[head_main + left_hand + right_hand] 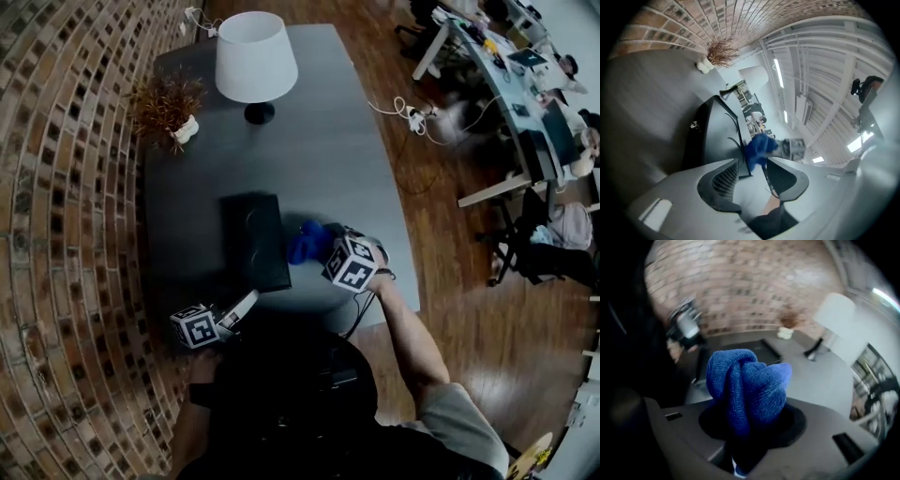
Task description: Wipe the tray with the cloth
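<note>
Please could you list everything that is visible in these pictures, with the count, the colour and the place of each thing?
table: one, grey, beside the brick wall.
tray: one, black, on the table's near part.
cloth: one, blue, bunched, just right of the tray.
lamp: one, white shade, dark base, table's far end.
dried plant: one, brown, white pot, by the wall.
brick wall: one, red-brown, left side.
desks: count unclear, pale, far right.
left tool: one, jaws apart, empty, near the tray's near edge.
right tool: one, shut on the cloth.

grey short sleeve (455, 417) — black-white marker cube (352, 263) on grey right hand-held gripper (323, 249)
</note>
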The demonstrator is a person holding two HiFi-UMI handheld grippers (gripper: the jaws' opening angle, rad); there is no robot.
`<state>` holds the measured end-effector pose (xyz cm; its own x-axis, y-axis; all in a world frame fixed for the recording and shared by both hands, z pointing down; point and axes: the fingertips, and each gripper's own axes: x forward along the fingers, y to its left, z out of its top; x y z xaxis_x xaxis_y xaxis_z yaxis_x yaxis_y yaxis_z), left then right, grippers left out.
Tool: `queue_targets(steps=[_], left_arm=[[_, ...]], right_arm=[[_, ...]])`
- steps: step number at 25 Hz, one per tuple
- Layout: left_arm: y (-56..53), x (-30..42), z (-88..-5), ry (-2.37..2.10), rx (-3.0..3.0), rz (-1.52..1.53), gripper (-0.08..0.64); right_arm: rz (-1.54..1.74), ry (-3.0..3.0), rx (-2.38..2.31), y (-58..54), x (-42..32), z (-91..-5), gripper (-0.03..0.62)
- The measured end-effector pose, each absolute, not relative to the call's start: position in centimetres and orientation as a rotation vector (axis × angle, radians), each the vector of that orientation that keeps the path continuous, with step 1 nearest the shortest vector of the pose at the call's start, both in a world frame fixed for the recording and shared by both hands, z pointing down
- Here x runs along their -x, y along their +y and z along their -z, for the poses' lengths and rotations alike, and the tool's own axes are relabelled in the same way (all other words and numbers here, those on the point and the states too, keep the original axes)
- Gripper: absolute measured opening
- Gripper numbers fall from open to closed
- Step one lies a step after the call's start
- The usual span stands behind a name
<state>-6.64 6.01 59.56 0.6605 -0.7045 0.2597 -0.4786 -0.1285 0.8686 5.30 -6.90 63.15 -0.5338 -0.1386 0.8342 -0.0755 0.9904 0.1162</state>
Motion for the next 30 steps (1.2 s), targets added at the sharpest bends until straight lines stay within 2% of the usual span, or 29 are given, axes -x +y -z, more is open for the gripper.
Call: queue_targets(steps=[3, 5, 10, 14, 19, 22, 25, 30], left_arm=[[8.9, 6.0, -59.5, -0.864, -1.837, 0.124, 0.172], [10.8, 5.0, -60.9, -0.79, -1.823, 0.039, 0.173], [9.2, 4.3, -64.0, -0.812, -1.711, 0.106, 0.173], [8.2, 4.8, -64.7, -0.876, -1.639, 0.196, 0.178], [7.1, 10.0, -64.5, -1.036, -1.571, 0.287, 0.176], [4.8, 15.0, -64.9, -1.15, -1.566, 0.269, 0.176], [2.5, 18.5, -65.7, -1.223, -1.536, 0.242, 0.183], [-1.2, 21.9, -65.4, -1.291, -1.556, 0.198, 0.183]], right_arm=[[-0.114, -2.337, -0.402, -15.4, -1.0, -57.8, 0.158], [-0.116, -2.358, -0.417, -18.6, 2.8, -56.9, 0.16], [-0.023, -2.106, -0.225, -22.1, 11.0, -62.4, 0.16], [-0.273, -1.933, -0.032, -20.7, 10.6, -67.6, 0.152], [-0.728, -2.069, 0.069, -18.9, 8.3, -65.3, 0.146], [-0.882, -2.182, 0.011, -18.2, 5.7, -64.9, 0.146], [-0.965, -2.198, 0.017, -17.4, 4.3, -65.3, 0.146], [-0.883, -2.113, 0.092, -12.0, 1.0, -65.7, 0.146]])
